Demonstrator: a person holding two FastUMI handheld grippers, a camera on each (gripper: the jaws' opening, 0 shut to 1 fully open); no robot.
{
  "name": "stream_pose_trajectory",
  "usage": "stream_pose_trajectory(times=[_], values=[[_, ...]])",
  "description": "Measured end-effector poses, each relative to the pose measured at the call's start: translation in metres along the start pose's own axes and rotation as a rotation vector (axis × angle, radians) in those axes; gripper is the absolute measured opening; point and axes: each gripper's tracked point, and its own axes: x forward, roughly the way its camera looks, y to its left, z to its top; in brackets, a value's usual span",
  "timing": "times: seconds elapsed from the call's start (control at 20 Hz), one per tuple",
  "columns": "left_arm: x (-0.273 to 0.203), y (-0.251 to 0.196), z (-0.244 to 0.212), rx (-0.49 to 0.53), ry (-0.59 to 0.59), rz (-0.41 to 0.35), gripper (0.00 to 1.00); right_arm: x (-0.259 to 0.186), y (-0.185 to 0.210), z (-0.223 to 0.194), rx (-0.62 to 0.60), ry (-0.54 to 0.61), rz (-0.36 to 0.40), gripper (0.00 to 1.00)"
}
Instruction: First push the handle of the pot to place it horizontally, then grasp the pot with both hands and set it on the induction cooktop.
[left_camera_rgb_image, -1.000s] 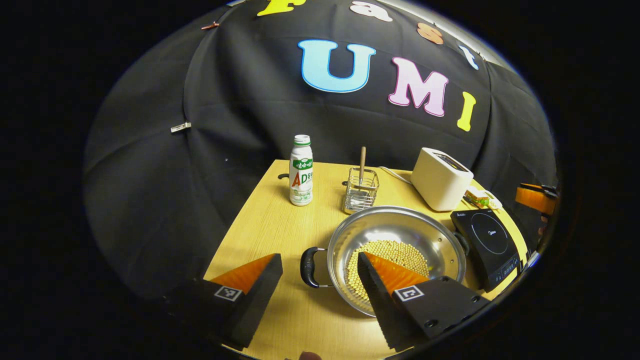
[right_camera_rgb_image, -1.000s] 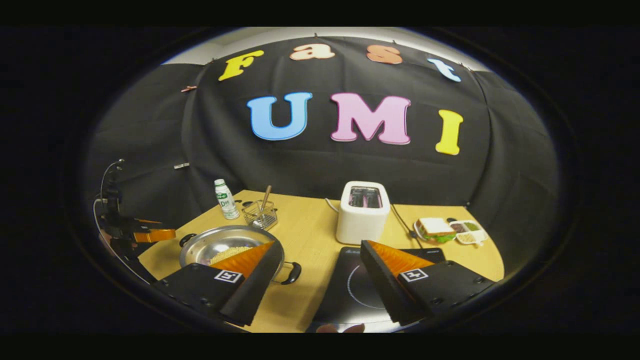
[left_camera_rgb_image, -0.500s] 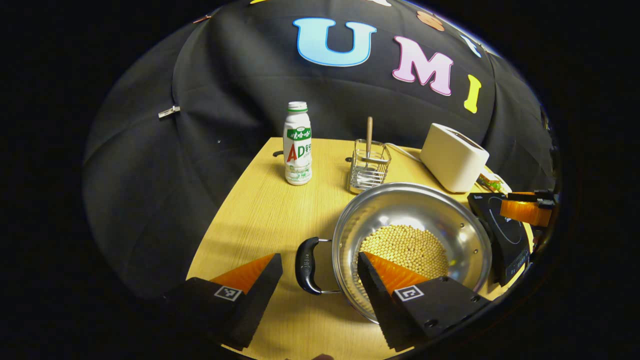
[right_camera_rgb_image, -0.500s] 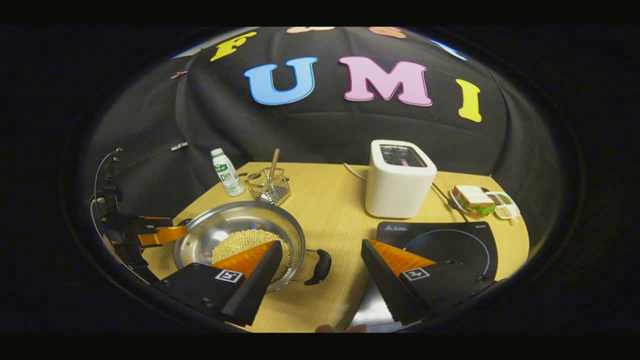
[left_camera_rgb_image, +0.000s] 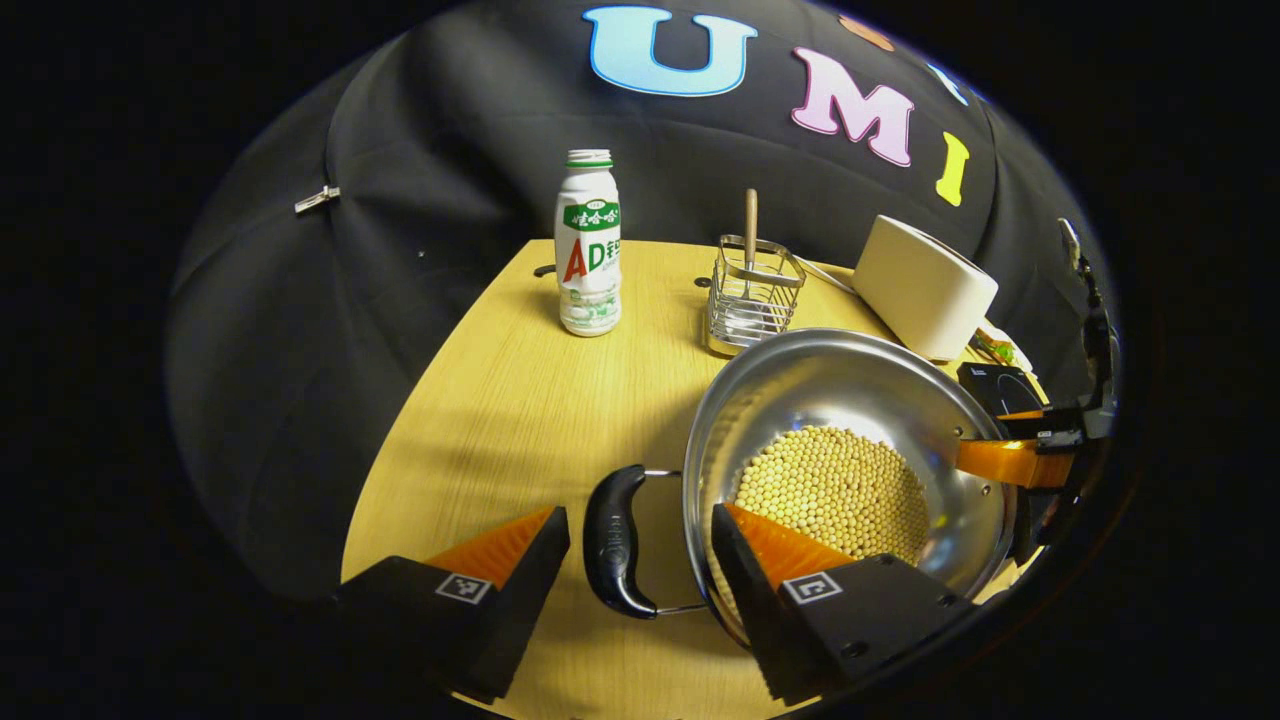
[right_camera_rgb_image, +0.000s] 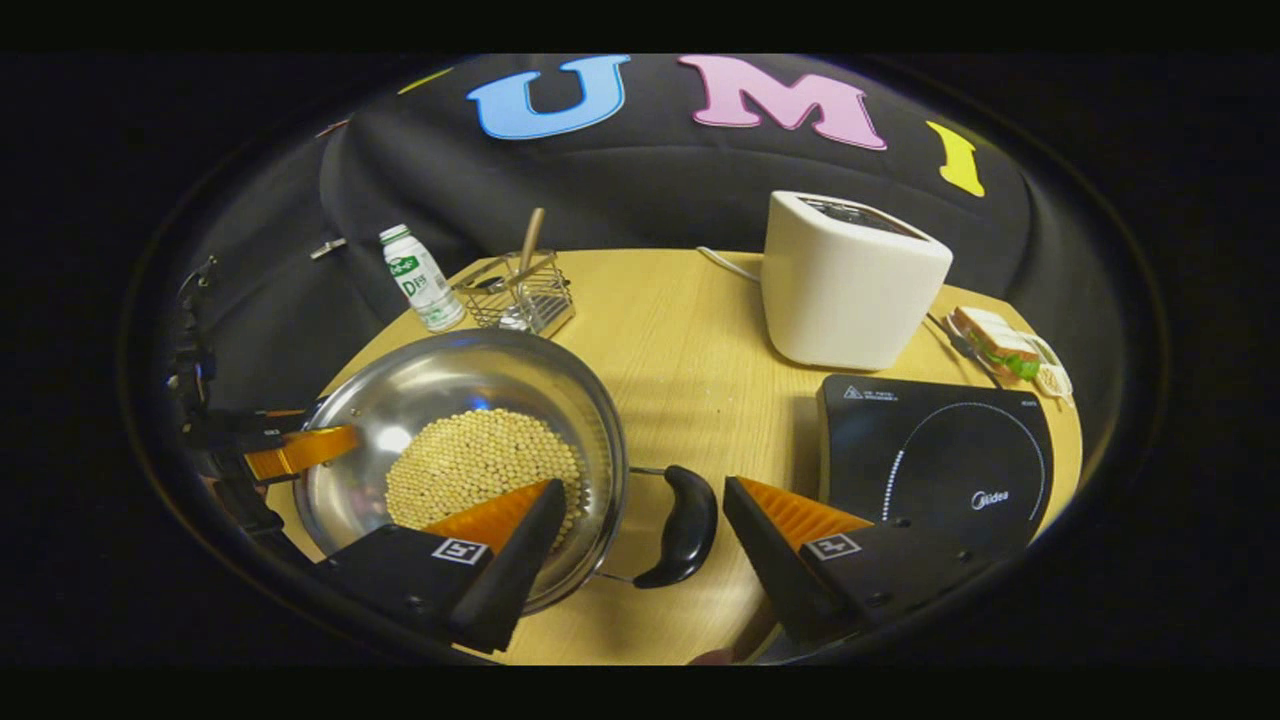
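Observation:
A steel pot (left_camera_rgb_image: 850, 390) (right_camera_rgb_image: 440, 375) holding yellow beans stands on the wooden table. Its two black side handles (left_camera_rgb_image: 612, 540) (right_camera_rgb_image: 682, 525) point out to either side. My left gripper (left_camera_rgb_image: 640, 555) is open, and one handle lies between its orange-faced fingers without touching them. My right gripper (right_camera_rgb_image: 645, 530) is open too, straddling the other handle. One finger of each gripper hangs over the pot's rim. The black induction cooktop (right_camera_rgb_image: 935, 460) (left_camera_rgb_image: 1000, 385) lies flat beside the pot. The other gripper appears at the far rim of the pot in each view.
A white toaster (right_camera_rgb_image: 850, 275) (left_camera_rgb_image: 925, 285) stands behind the cooktop. A wire basket (left_camera_rgb_image: 750, 300) (right_camera_rgb_image: 515, 295) with a wooden-handled utensil and a white drink bottle (left_camera_rgb_image: 588, 245) (right_camera_rgb_image: 420, 275) stand at the back. A sandwich plate (right_camera_rgb_image: 1000, 345) sits at the far right edge.
Both grippers have come forward and down towards the pot, so each now has a handle between its open fingers. The pot has not moved.

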Motion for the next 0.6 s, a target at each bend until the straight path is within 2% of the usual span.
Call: stream_pose_trajectory(times=[0.1,0.15,0.25,0.3,0.35,0.4,0.6], values=[[0.0039,-0.0026,0.0001,-0.004,-0.001,-0.007,0.82,0.0058,-0.004,-0.0042,0.018,0.01,-0.02,0.89],[0.0057,-0.0032,0.0001,-0.005,-0.002,-0.01,0.8,0.0087,-0.0048,-0.0042,0.031,0.013,-0.025,0.78],[0.0081,-0.0019,-0.001,-0.005,-0.001,0.003,0.68,0.0103,-0.0045,-0.0064,0.055,0.026,-0.033,0.68],[0.0069,-0.002,0.0005,-0.007,-0.006,0.0,0.67,0.0108,-0.0037,-0.0069,0.057,0.035,-0.033,0.66],[0.0061,-0.0024,-0.0056,-0.009,-0.008,-0.001,0.65,0.0113,-0.0028,-0.0075,0.047,0.042,-0.027,0.6],[0.006,-0.0031,-0.0055,-0.01,-0.009,0.001,0.62,0.0109,-0.0028,-0.0065,0.041,0.045,-0.026,0.64],[0.0038,-0.0051,-0.0061,-0.012,0.0,0.012,0.58,0.0071,-0.0036,-0.0075,0.034,0.049,-0.028,0.57]])
